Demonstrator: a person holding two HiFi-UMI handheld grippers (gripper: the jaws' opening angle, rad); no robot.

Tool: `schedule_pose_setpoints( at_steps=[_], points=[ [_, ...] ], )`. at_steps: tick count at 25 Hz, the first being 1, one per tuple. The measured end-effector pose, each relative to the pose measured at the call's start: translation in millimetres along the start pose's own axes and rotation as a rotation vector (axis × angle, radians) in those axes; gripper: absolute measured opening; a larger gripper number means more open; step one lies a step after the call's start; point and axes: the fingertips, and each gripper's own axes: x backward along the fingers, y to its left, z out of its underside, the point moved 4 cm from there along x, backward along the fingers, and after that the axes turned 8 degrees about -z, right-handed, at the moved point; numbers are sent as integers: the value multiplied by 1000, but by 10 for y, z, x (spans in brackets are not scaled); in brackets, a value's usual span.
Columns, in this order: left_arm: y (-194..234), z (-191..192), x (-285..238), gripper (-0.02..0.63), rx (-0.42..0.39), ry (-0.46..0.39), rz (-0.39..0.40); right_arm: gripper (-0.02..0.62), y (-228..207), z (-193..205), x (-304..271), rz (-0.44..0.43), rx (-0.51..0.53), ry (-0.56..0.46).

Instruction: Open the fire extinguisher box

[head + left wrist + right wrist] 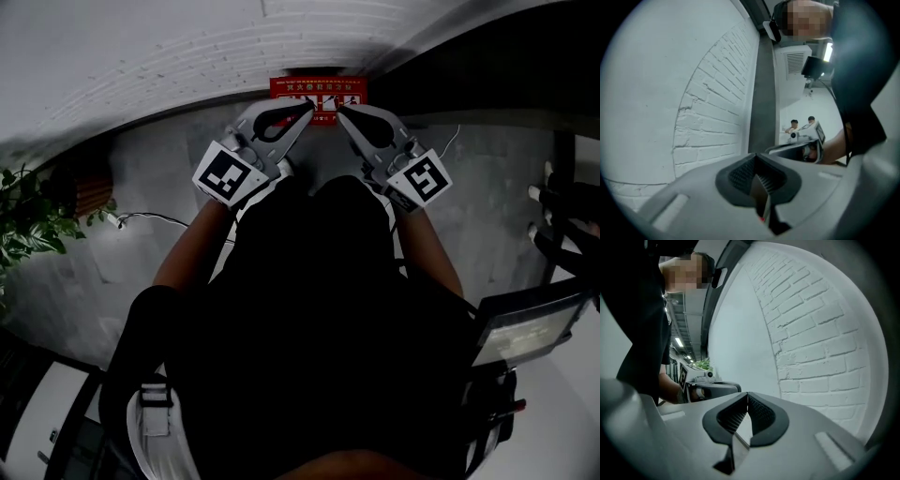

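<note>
The red fire extinguisher box (319, 88) stands on the floor against the white brick wall (141, 47), its lid down; only its top face shows. My left gripper (309, 106) and right gripper (340, 111) hang just in front of it, tips pointing inward and nearly meeting over its middle. In the left gripper view the left gripper (756, 156) has its pads closed tip to tip, with a sliver of red in the slit below. The right gripper (747, 393) is likewise closed. Whether either pinches part of the box is hidden. Each view shows the other gripper (806, 140) (703, 383) beyond.
A potted plant (23, 220) stands at the left, with a white cable (150, 217) on the grey floor beside it. Dark furniture (562, 197) fills the right side. Two people (801, 124) stand far down the room. My own body hides the near floor.
</note>
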Motion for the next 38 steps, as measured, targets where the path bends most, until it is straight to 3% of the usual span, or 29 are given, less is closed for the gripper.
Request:
schedule_pose_setpoints(
  at_steps=[8,12,18,25,31,38],
  points=[
    [273,127,-266,0,38,44,-29,11,-430,88,-53,12,-48,31],
    [281,352,-386,0,44,65,-63,11,-725,350,42,32,-103,46],
    [327,1183,-561,0,140,178,-126,11,-1207,1127,182,90,-252,50],
    [173,2061,-739,0,196,311,-94,11,-1480,2081,304,197,-461,43],
    [64,2766,-874,0,297,374,-97,11,-1506,3007,415,284,-618,65],
    [67,3435,-992,0,312,442,-95,11,-1463,3947,390,345,-718,132]
  ],
)
